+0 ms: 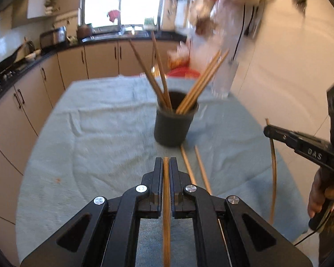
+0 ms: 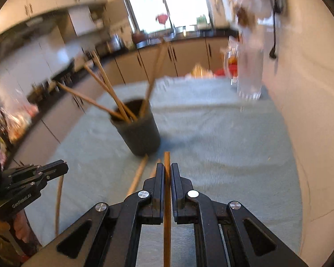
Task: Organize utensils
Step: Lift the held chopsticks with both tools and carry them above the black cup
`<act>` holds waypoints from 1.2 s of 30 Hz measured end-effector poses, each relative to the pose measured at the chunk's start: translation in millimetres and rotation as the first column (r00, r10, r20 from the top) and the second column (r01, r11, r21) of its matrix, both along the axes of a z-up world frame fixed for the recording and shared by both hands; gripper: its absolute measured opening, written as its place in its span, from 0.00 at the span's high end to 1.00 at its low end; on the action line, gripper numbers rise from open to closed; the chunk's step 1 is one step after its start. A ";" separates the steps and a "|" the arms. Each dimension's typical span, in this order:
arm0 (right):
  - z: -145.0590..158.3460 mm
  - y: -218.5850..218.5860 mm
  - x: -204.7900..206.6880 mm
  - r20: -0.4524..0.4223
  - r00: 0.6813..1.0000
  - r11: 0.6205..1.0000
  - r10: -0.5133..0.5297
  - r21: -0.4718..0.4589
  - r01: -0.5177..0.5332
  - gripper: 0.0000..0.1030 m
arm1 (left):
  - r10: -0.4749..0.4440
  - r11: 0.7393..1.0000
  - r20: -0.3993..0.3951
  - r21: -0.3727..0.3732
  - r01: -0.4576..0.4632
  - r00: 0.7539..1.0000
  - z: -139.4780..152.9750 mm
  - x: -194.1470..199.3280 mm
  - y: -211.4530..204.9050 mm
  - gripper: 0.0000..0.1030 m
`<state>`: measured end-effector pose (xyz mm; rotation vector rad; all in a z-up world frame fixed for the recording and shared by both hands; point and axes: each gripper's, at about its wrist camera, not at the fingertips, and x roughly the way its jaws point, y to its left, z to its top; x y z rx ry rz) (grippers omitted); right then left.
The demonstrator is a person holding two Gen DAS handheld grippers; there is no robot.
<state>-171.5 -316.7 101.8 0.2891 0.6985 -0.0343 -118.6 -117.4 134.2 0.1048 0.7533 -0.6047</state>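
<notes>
Chopsticks of slim brown bamboo are partly sorted: several stand in the dark grey cylindrical holder near the middle of the pale blue-grey towel-covered table, fanned against its rim. Your left gripper is clamped on one bamboo chopstick, which runs back between the fingers and out of the lower edge of the left view. Your right gripper is likewise clamped on a second bamboo chopstick, tip just proud of the fingertips, short of the holder.

Outstanding: two loose chopsticks lie on the towel just on your side of the holder, plus the two you hold. In my judgement the task is past halfway.

Limits of inspection: motion blur smears the kitchen background and the clear glass tumbler at the far right edge. The exact count in the holder cannot be confirmed. The rear ends of both held chopsticks are cut off.
</notes>
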 end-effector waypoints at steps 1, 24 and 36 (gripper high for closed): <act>8.2 0.9 -10.1 0.035 0.999 1.000 -0.004 0.000 0.004 0.94 | 0.010 1.000 0.014 -0.019 -0.010 1.000 6.1 -0.3 3.1 0.95; 67.5 42.4 -122.8 0.245 0.969 0.993 0.016 -0.117 0.013 0.94 | 0.145 0.977 0.161 -0.180 -0.116 0.976 49.2 -93.4 73.8 0.95; 80.3 46.6 -129.7 0.297 0.955 0.995 0.007 -0.098 0.023 0.94 | 0.146 0.967 0.180 -0.234 -0.102 0.973 66.0 -94.9 81.1 0.95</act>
